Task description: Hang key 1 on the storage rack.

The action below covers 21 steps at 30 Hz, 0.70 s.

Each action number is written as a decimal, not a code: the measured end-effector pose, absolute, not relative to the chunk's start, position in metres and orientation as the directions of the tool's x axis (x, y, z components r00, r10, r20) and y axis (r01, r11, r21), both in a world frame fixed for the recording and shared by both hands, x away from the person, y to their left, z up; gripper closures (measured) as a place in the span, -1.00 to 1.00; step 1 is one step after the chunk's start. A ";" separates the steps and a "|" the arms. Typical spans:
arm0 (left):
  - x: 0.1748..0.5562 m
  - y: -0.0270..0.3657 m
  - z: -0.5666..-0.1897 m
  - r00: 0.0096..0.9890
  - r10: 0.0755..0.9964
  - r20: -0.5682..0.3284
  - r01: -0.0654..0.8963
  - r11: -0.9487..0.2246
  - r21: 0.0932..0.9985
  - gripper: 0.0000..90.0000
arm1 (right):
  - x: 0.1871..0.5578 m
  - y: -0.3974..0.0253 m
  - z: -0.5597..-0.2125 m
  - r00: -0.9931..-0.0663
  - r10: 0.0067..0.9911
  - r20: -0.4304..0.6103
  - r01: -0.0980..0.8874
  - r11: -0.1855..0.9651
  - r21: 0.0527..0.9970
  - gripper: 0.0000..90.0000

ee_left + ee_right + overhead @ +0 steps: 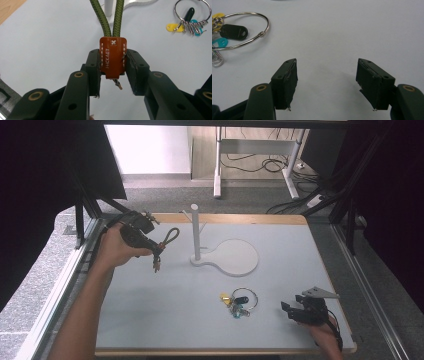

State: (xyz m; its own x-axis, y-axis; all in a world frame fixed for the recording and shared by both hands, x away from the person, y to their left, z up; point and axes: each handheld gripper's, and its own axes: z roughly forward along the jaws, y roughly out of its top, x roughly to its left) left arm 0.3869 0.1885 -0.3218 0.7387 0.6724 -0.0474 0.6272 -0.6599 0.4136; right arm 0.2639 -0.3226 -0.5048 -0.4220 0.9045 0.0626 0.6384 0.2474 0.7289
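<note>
- Forearm and hand of the person's left side (117,251) come up from the bottom edge of the high view, closest to the camera, and lift the left gripper (113,72) above the left part of the desk.
- Pale grey desk (165,315), with a wooden edge at front and back, carries everything else.
- White stand (227,257) sits near the middle of the desk: a flat round base with an upright post (195,231) rising at its left end.
- Left gripper has its fingers (93,72) pinching the orange leather tab (113,57) of a green cord loop (169,239). In the left gripper view the two green strands run up from the tab toward the post, and a small metal end hangs below the tab.
- In the high view the loop hangs beside the gripper, clear of the desk and just left of the post, not touching it.
- Right gripper (327,83) rests low over the front right corner of the desk, its fingers (287,82) spread wide with only bare desk between them.
- Key ring (241,301), a metal hoop with black, yellow and teal tags and small silver pieces, lies flat on the desk between the stand and the front edge, near the right gripper and left of it.
</note>
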 end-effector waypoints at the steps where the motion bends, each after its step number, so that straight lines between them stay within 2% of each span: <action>1: 0.387 0.189 -0.321 0.737 0.674 -0.045 0.628 -0.660 0.412 0.47 | 0.264 -0.323 -0.505 -0.421 0.905 0.061 0.639 0.248 0.728 -0.24; 21: 0.394 0.189 -0.307 0.721 0.692 -0.039 0.638 -0.641 0.427 0.47 | 0.265 -0.318 -0.510 -0.429 0.902 0.045 0.655 0.276 0.704 -0.26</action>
State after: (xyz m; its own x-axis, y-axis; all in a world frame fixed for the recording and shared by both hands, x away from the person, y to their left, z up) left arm 0.3941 0.1885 -0.3070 0.7210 0.6918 -0.0393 0.6381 -0.6408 0.4268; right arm 0.2654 -0.3182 -0.5104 -0.4292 0.9021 0.0455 0.6546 0.2759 0.7039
